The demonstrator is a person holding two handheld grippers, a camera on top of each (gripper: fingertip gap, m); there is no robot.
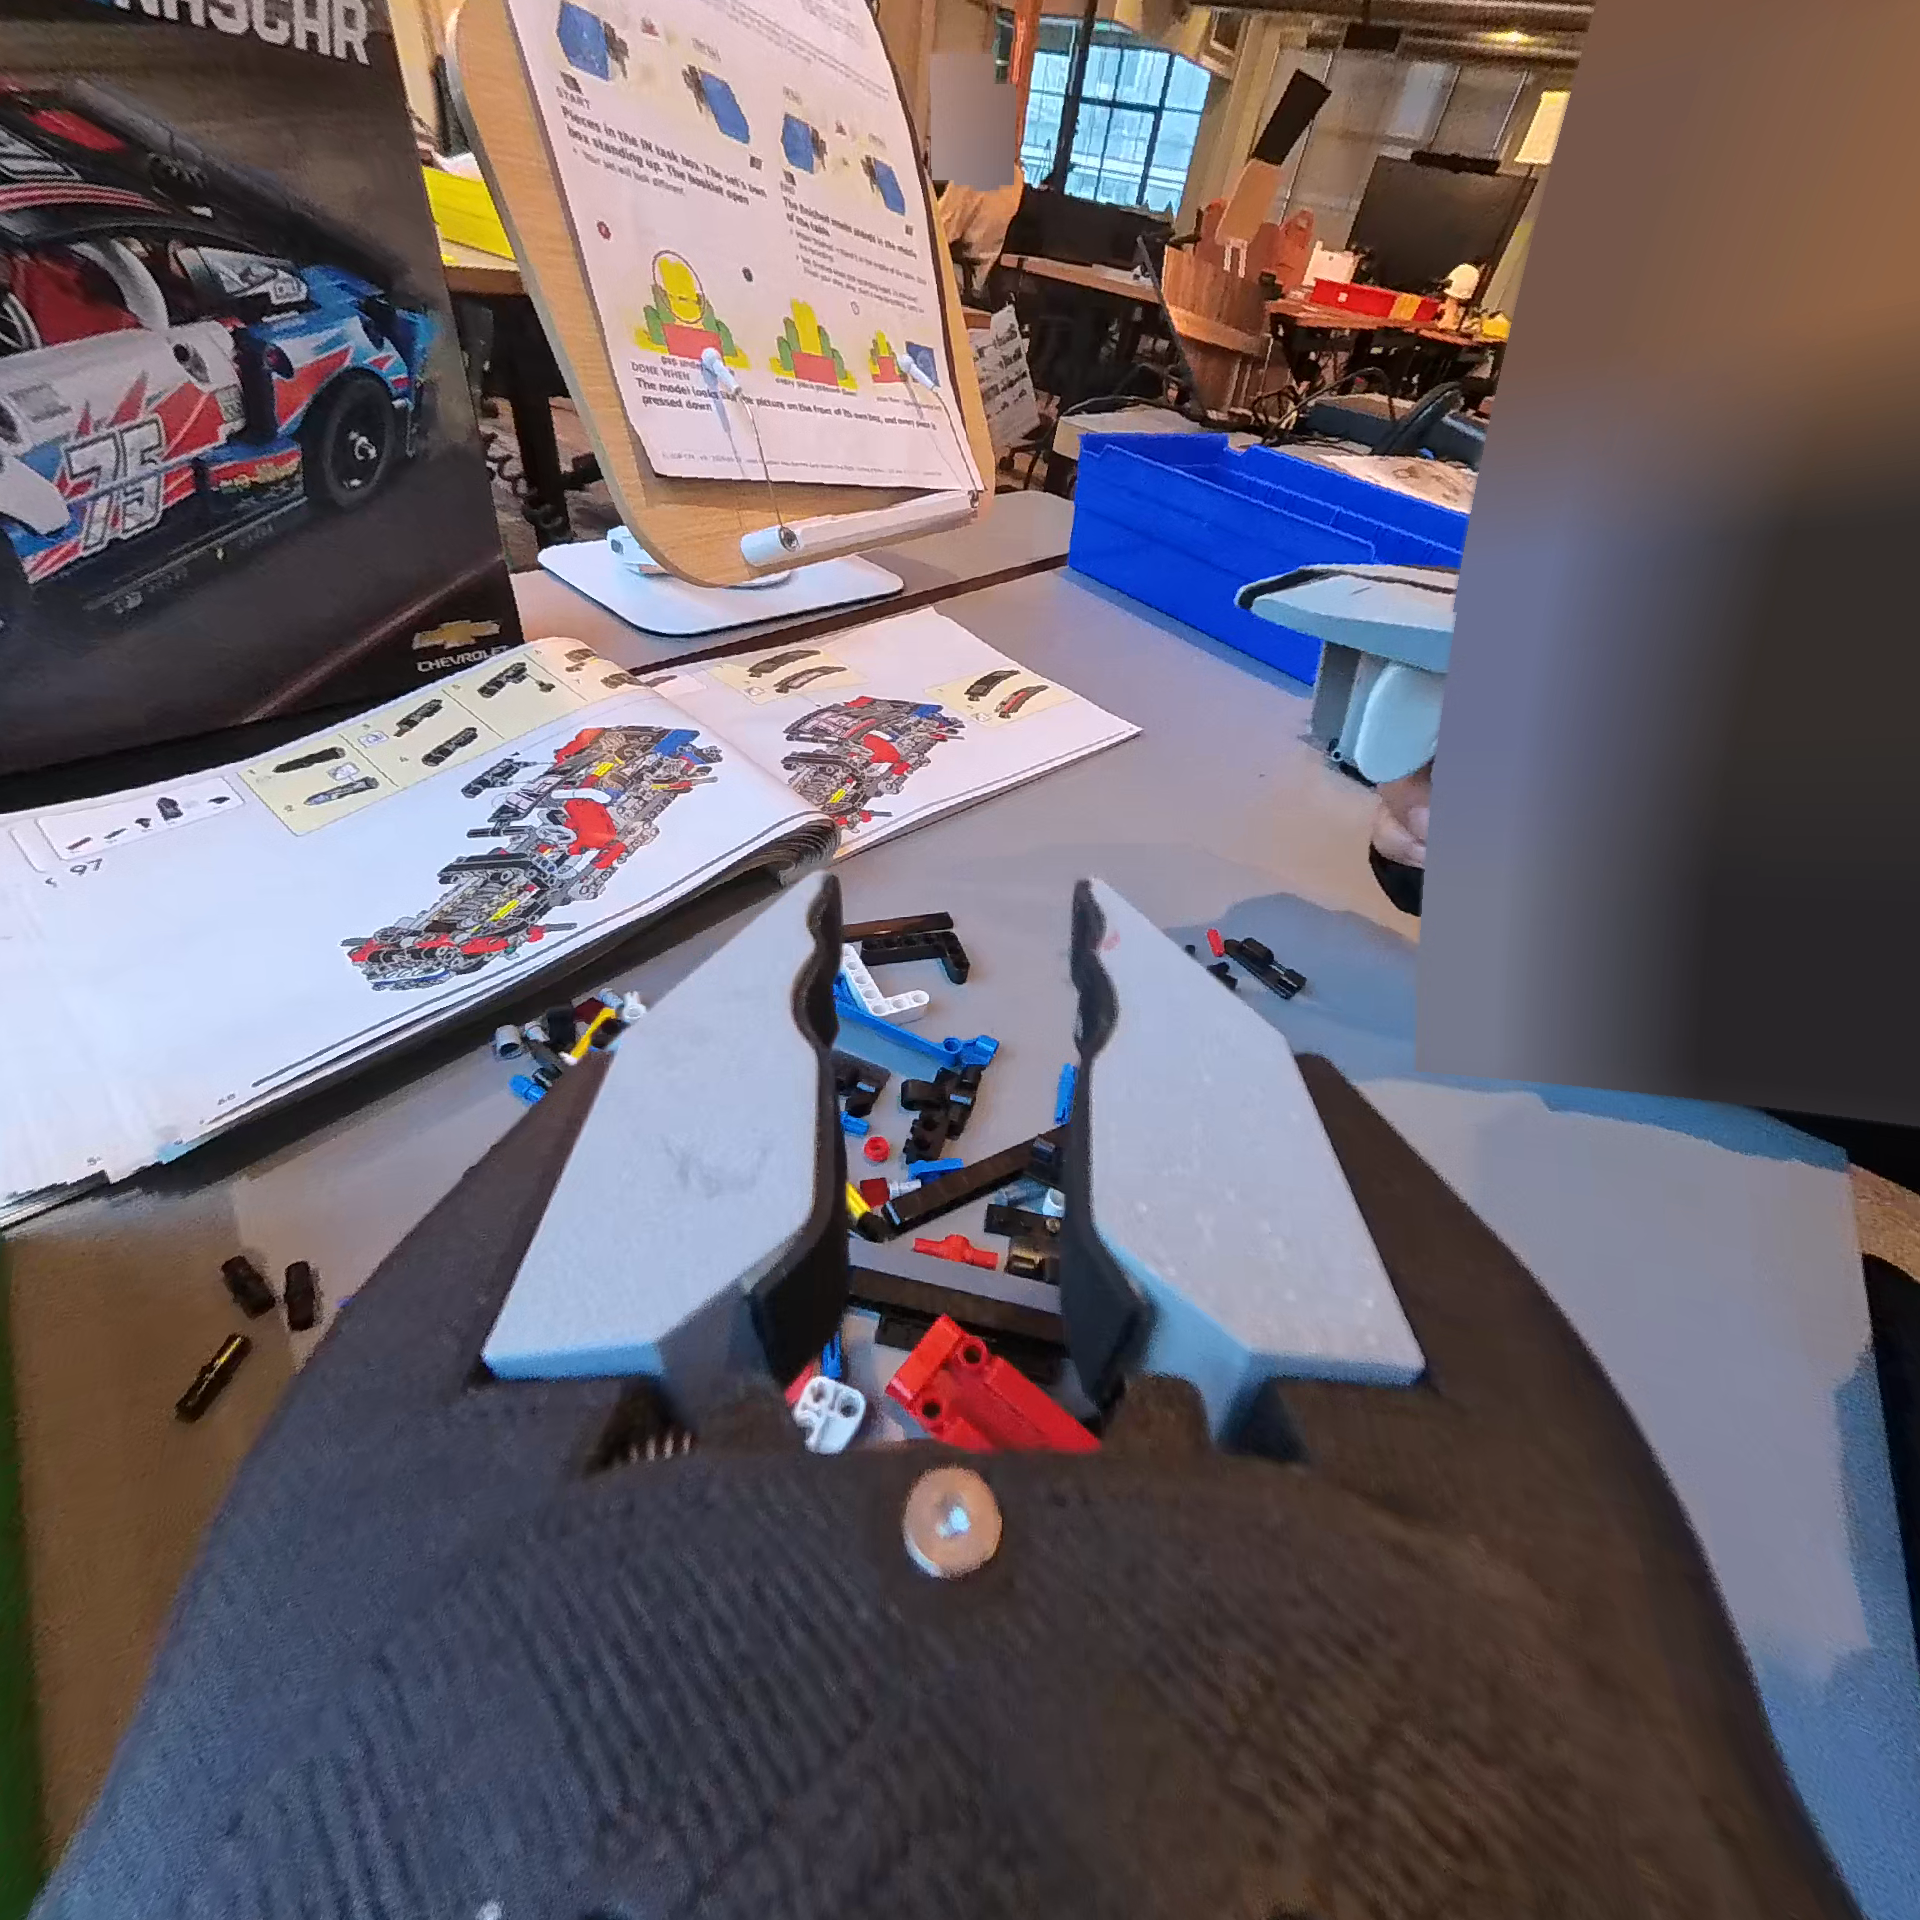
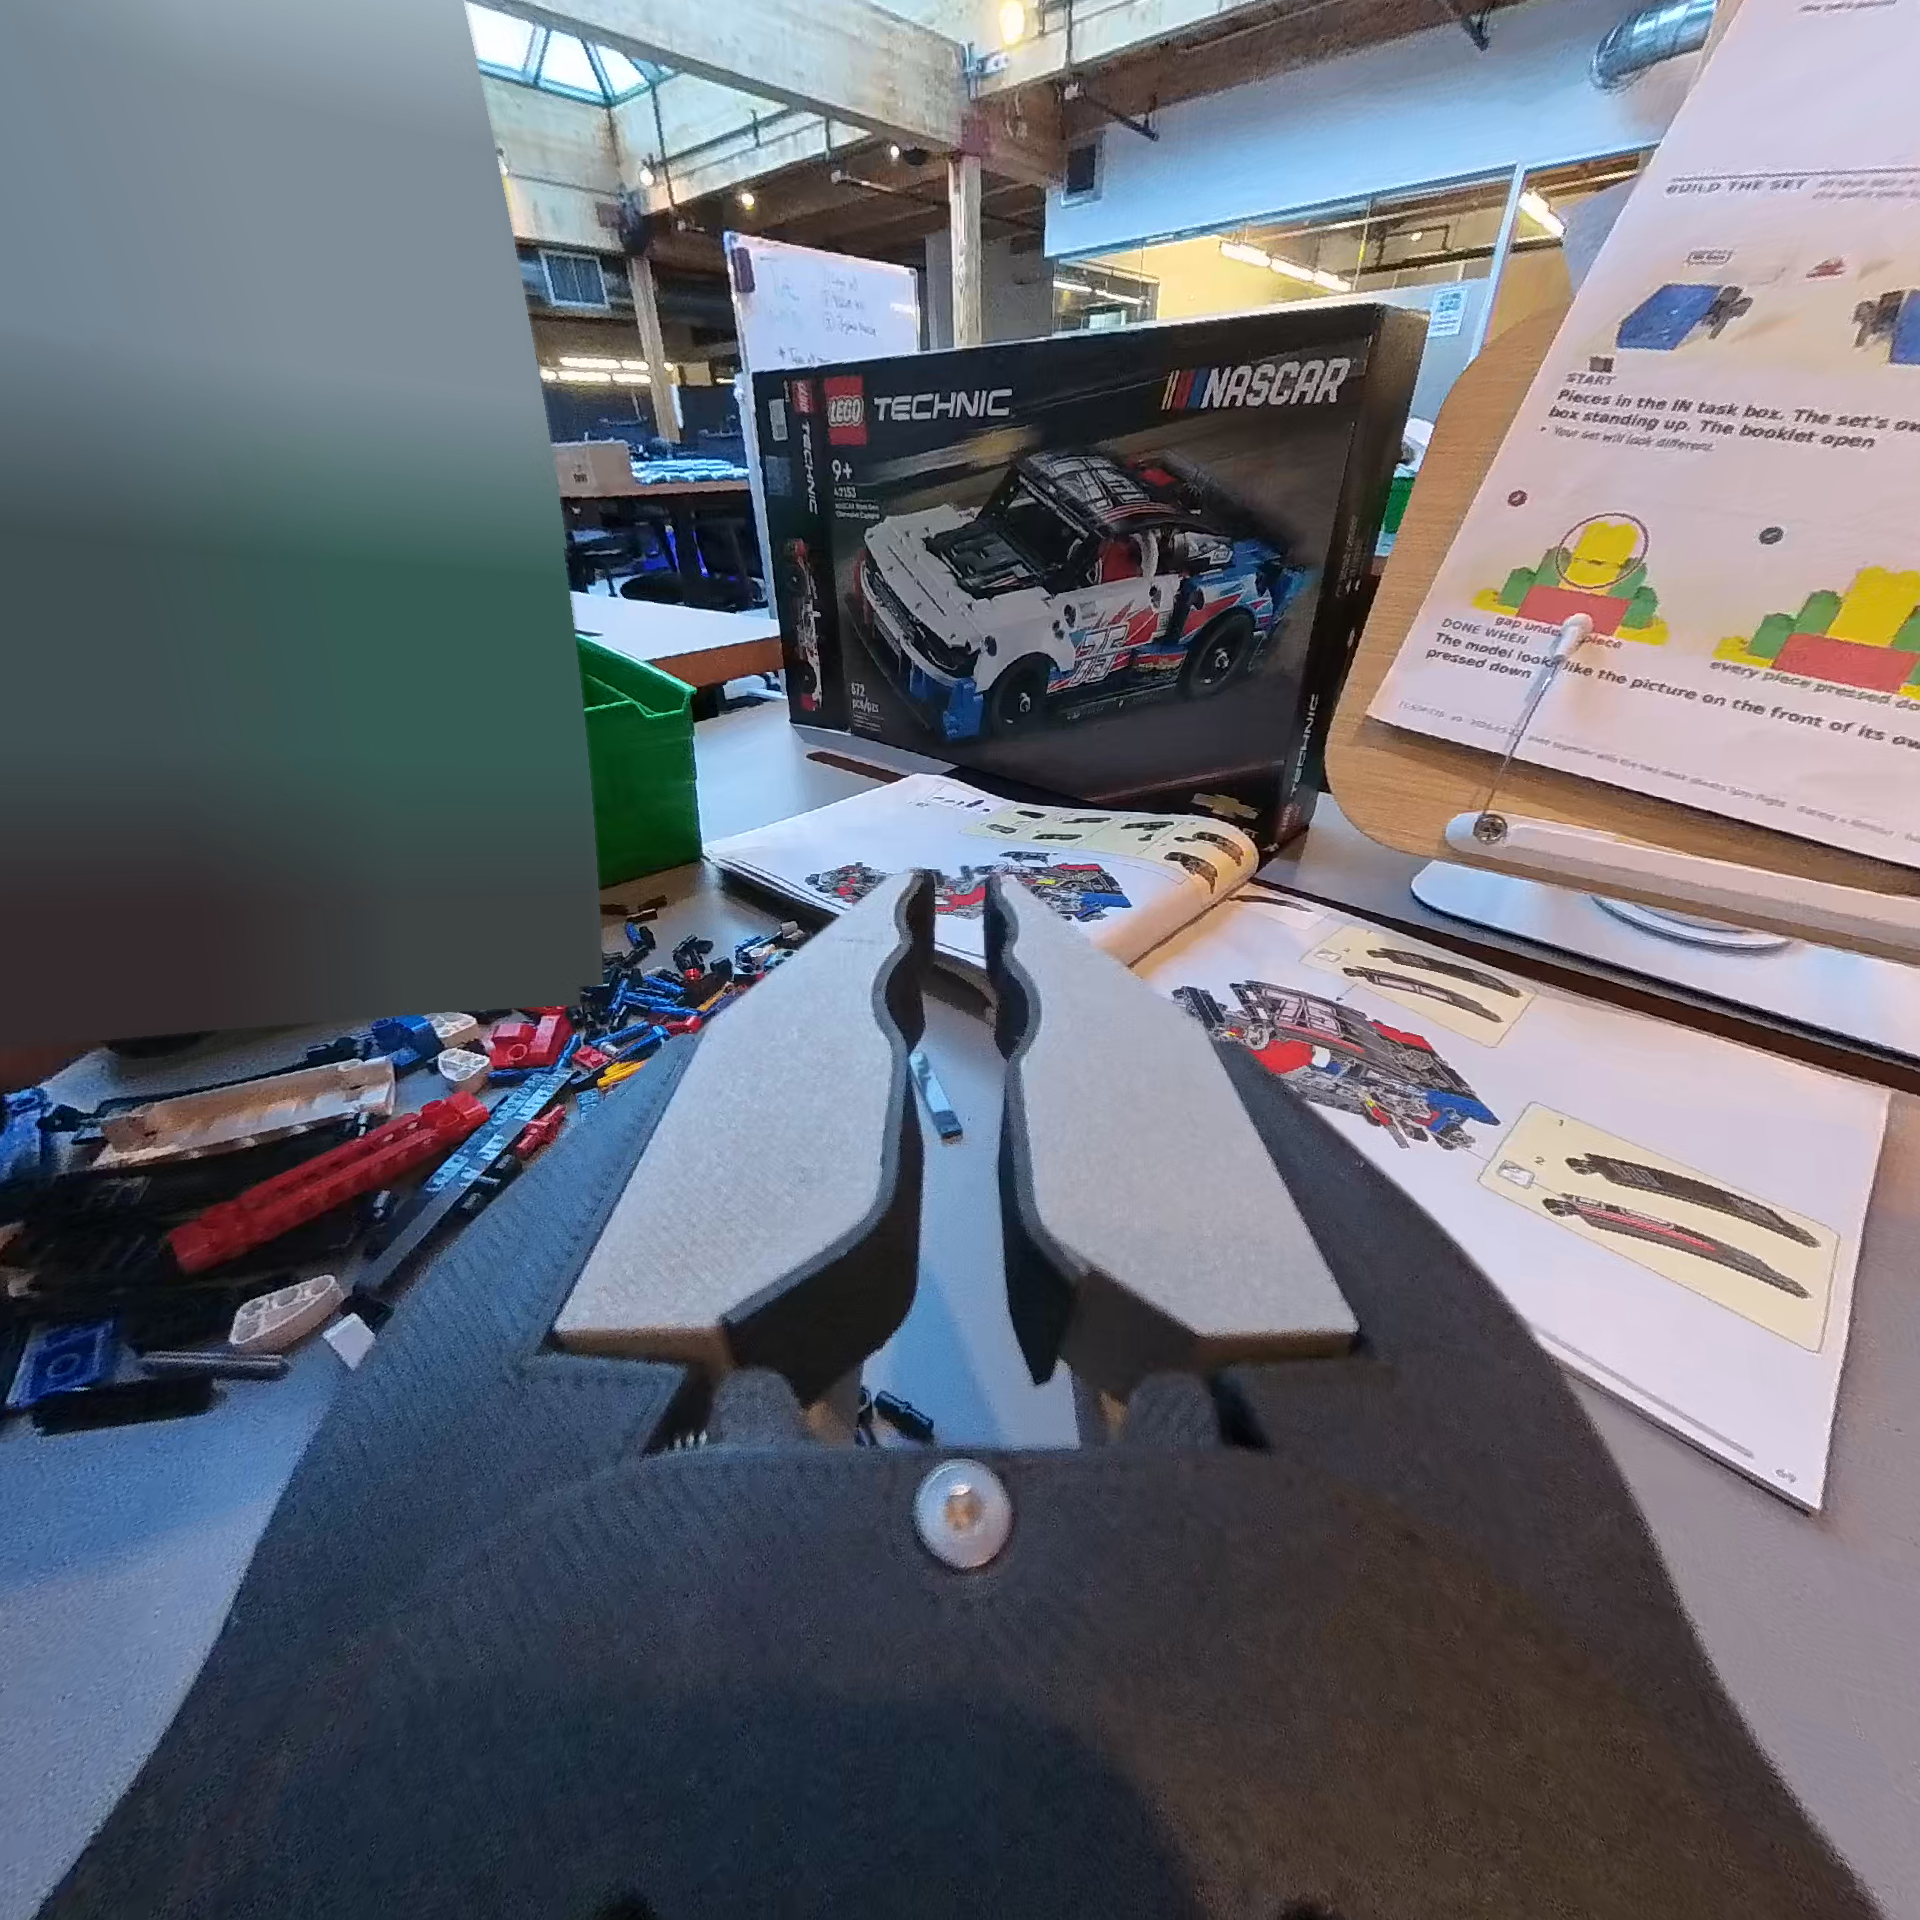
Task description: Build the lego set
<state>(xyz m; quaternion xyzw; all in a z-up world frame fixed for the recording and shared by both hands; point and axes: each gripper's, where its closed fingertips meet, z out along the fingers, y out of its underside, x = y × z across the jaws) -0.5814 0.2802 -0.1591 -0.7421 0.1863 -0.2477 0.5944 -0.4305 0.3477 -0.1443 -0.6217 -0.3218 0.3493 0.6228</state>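
Observation:
Loose Lego pieces (image 1: 935, 1122) in black, blue, red and white lie on the grey table. My left gripper (image 1: 956, 899) is open and empty and hovers over them. A red beam (image 1: 977, 1392) and a small white piece (image 1: 831, 1413) show low between its fingers. In the right wrist view a larger pile (image 2: 312, 1164) lies to the left, with a long red beam (image 2: 322, 1184) and a white panel (image 2: 249, 1112). My right gripper (image 2: 956, 888) is empty, its jaws a narrow gap apart, above a small grey piece (image 2: 935, 1101) on the table.
The open instruction booklet (image 1: 416, 914) (image 2: 1558, 1195) lies beyond the pieces. The set's box (image 1: 208, 364) (image 2: 1070, 551) stands behind it. A wooden stand with a printed sheet (image 1: 748, 260) (image 2: 1662, 520), a blue bin (image 1: 1247, 520) and a green bin (image 2: 639, 769) stand around. The right gripper (image 1: 1361, 665) shows at the right. Left tips to right tips: about 15 cm.

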